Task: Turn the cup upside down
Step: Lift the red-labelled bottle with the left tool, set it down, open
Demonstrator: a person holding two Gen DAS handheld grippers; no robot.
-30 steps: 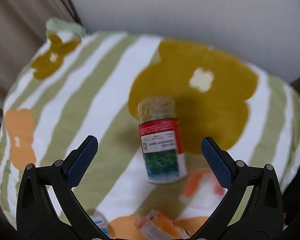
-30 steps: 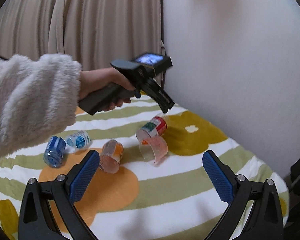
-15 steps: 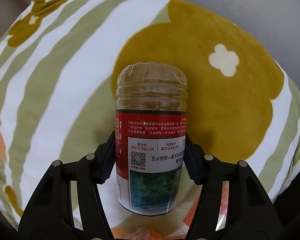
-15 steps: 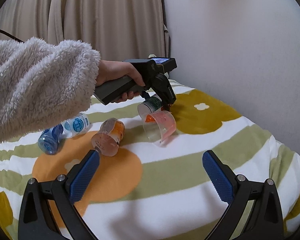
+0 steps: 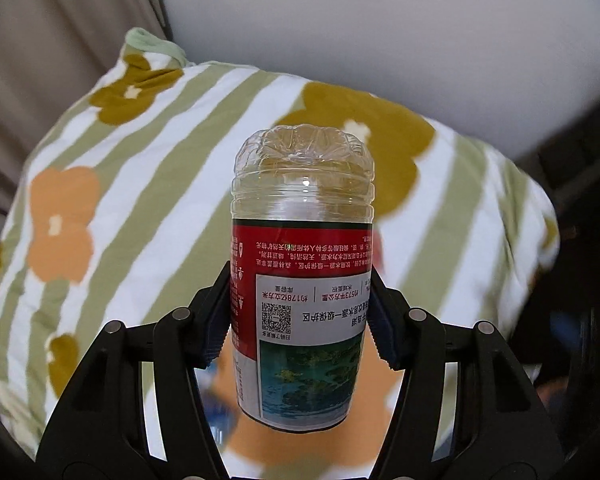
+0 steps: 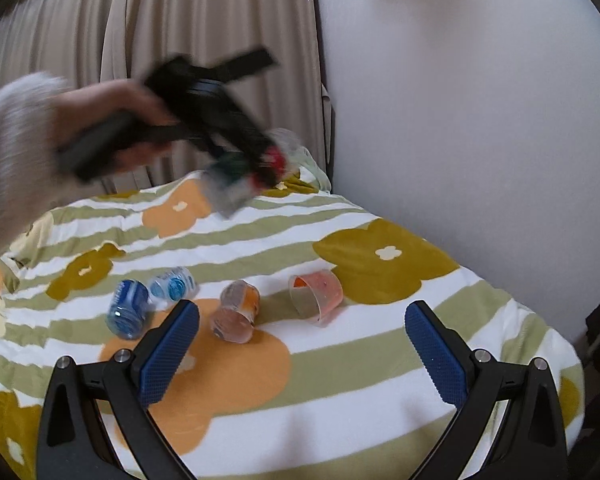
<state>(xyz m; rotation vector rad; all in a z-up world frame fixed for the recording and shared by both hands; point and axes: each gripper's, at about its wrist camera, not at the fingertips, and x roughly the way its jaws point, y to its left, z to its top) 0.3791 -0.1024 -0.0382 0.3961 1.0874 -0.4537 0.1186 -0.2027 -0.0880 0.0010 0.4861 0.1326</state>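
The left tool (image 5: 300, 312) clamps the light, thin-walled, crushable clear plastic cup with its red label (image 5: 300, 264) at mid-label; the right tool (image 6: 300, 354) gapes empty.

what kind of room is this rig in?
Probably a bedroom at home: a soft flower-and-stripe quilt serves as the work surface, beige curtains hang behind it, and a plain white wall runs alongside.
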